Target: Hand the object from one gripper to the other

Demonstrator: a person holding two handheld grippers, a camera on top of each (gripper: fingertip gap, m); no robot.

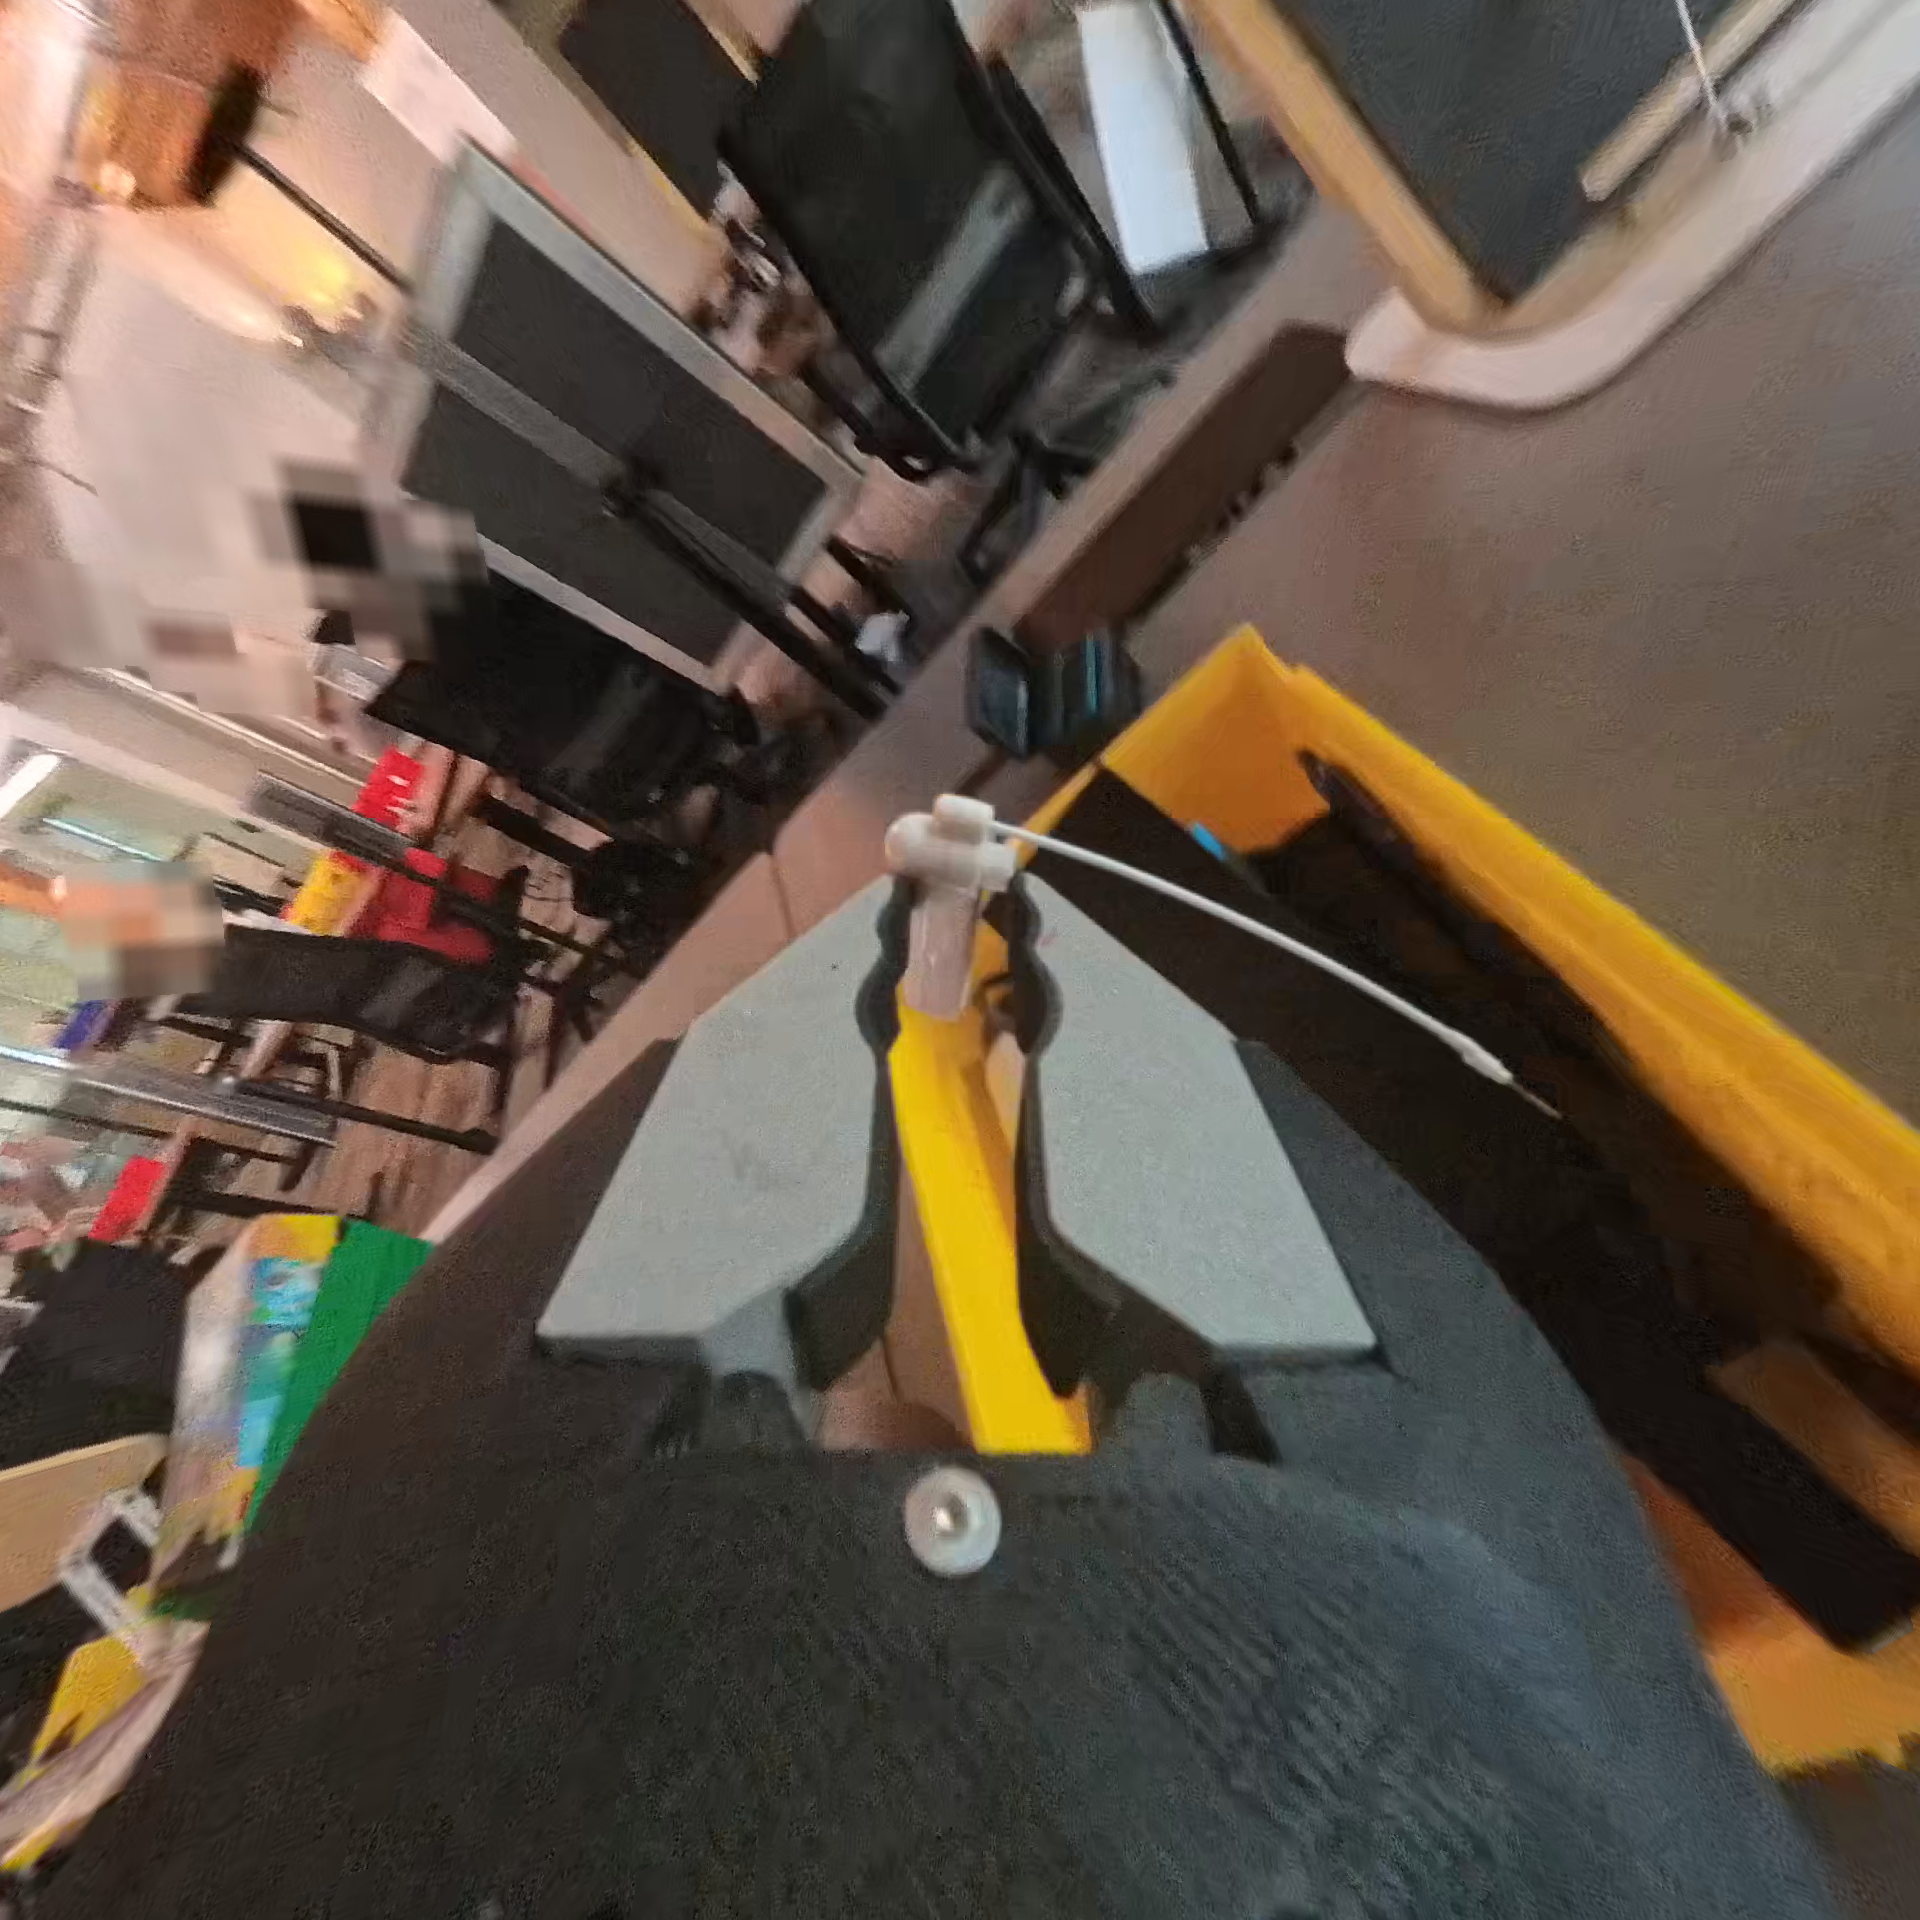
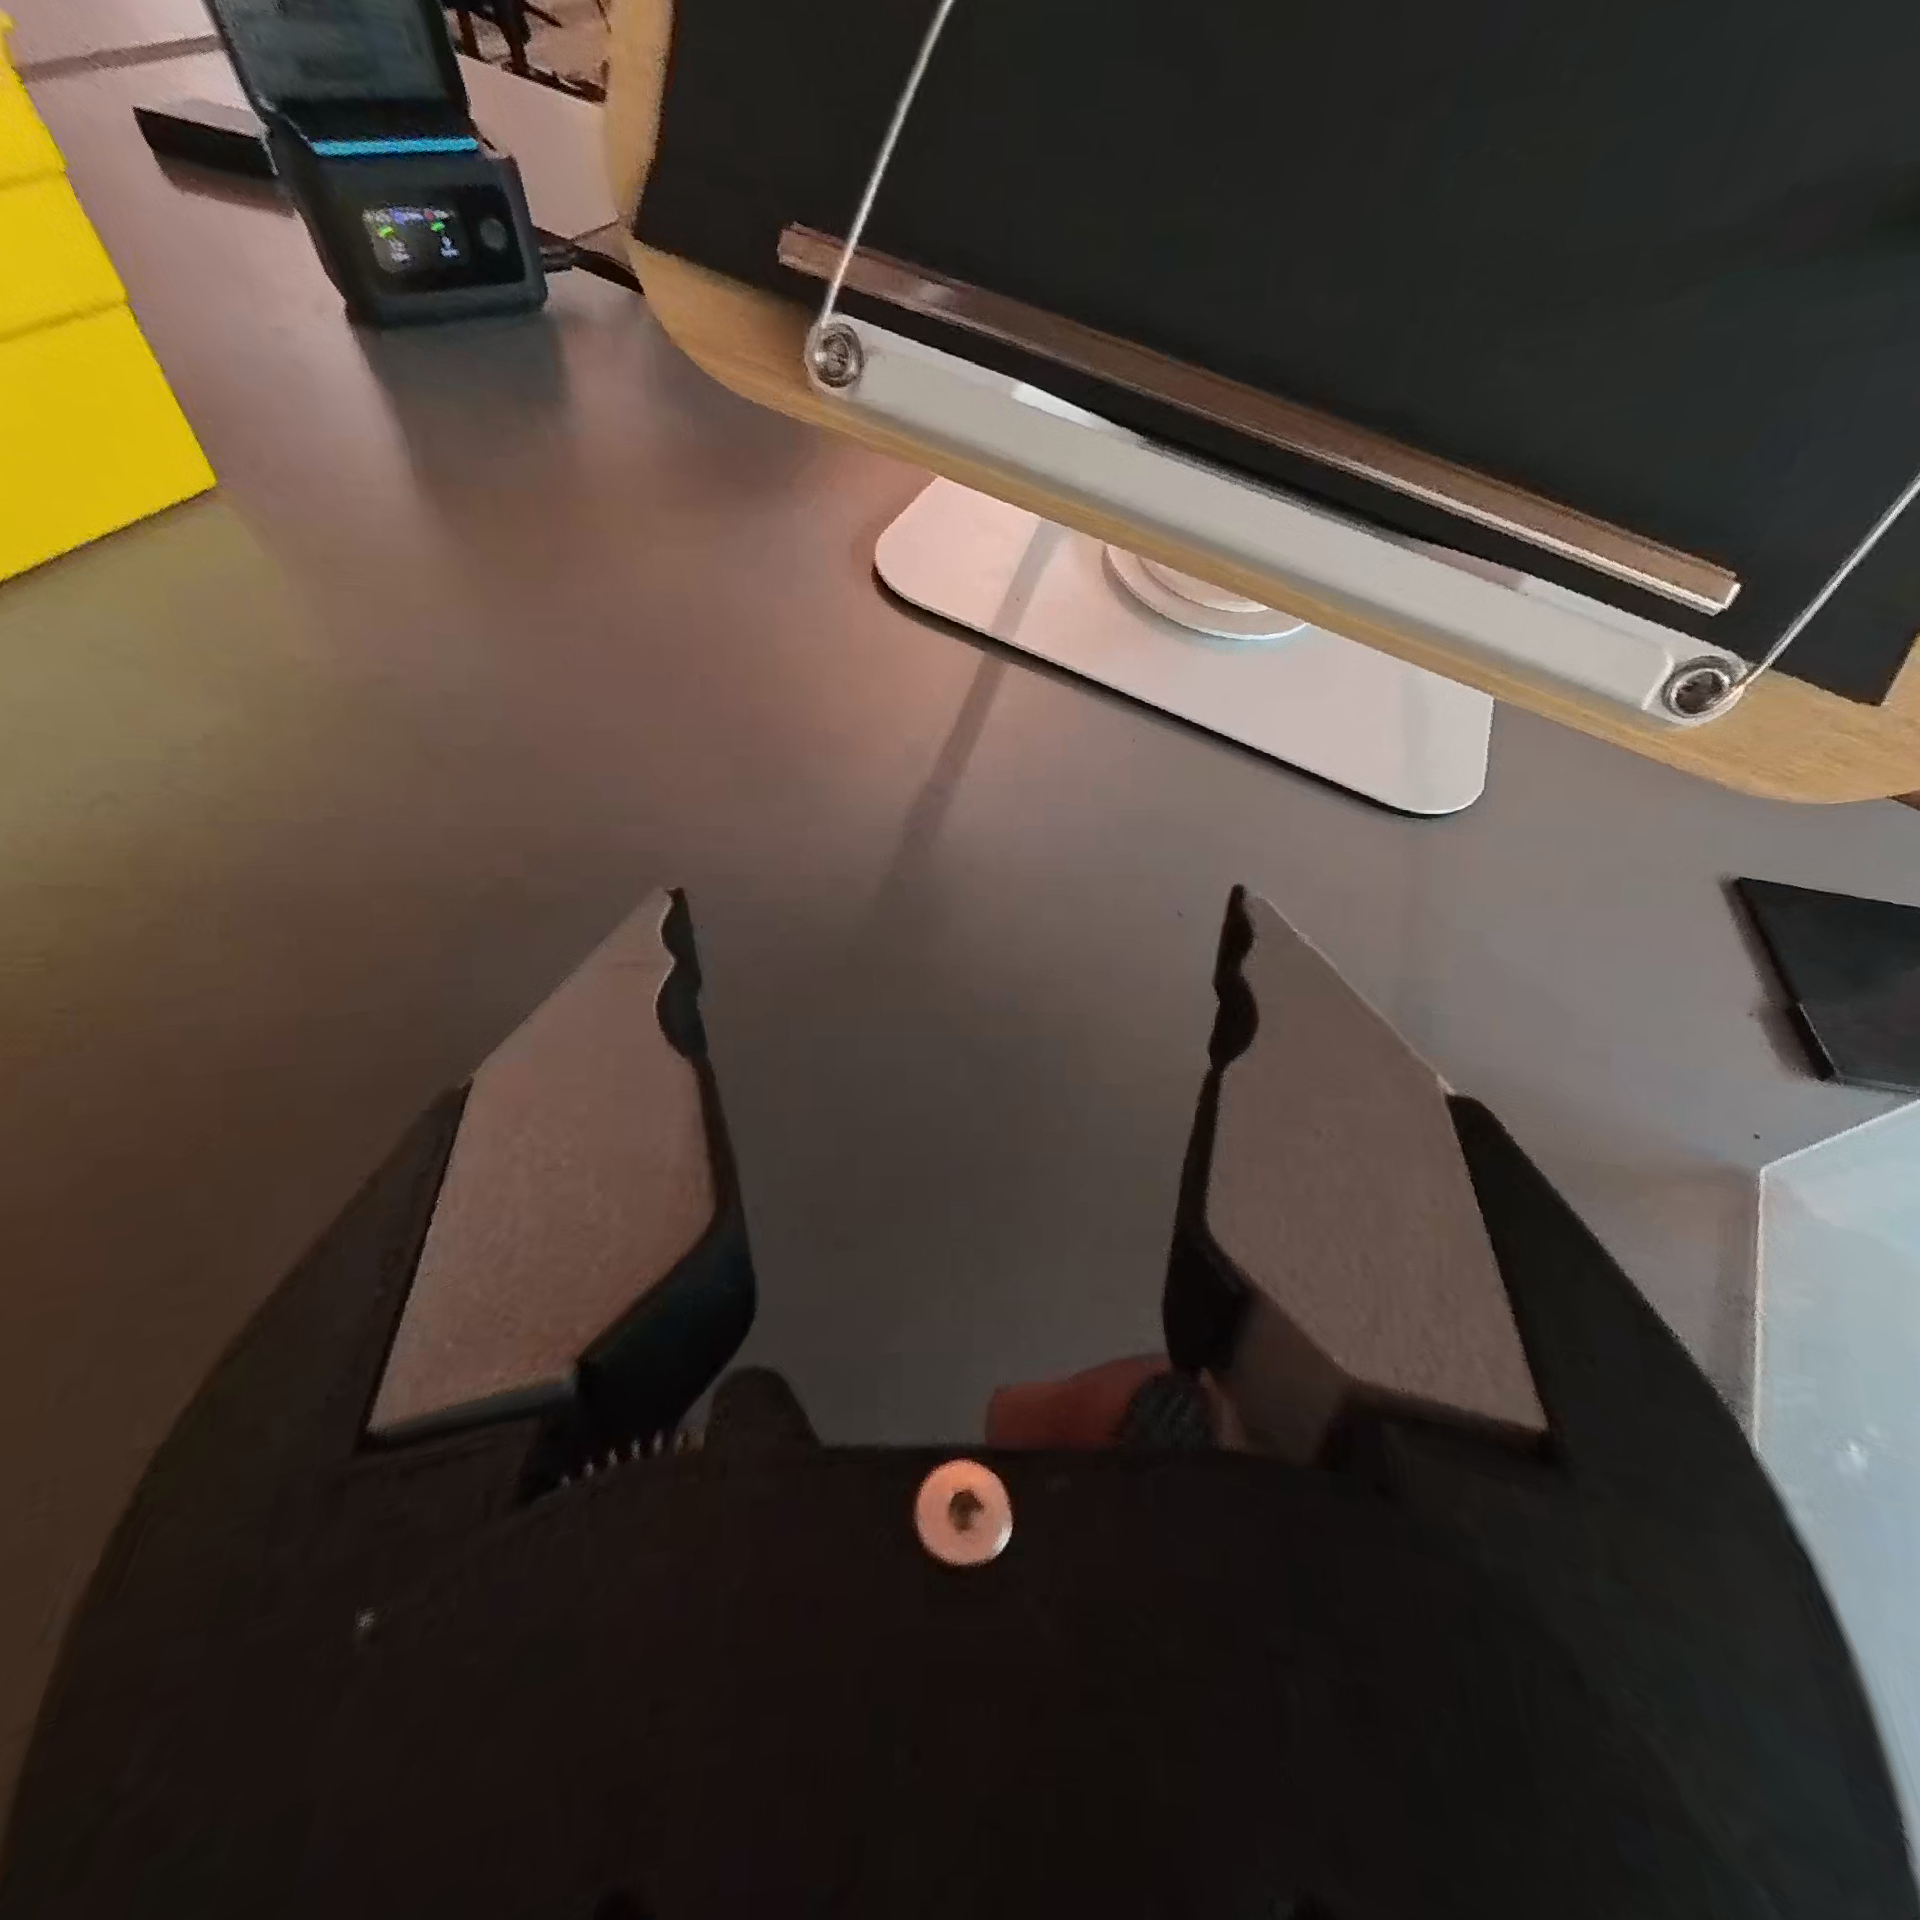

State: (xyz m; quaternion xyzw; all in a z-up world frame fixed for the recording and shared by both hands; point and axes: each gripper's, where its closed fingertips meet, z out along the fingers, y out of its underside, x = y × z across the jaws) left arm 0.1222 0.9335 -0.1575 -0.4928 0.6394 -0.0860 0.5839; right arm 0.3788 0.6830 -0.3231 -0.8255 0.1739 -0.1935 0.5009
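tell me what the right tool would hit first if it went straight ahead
Likely the dark tabletop, since the open right tool points slightly down at it; beyond lies the white stand base. Depth is unclear.

Yellow bin (image 1: 1558, 935) on grey-brown desk (image 1: 1558, 520), white object (image 1: 951, 847) beside the bin — black hand-held gripper (image 1: 956, 935), grey-faced fingers (image 1: 790, 1122)

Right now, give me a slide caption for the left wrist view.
Left gripper shut on a small white plastic piece with a thin white cord, held above a yellow bin.
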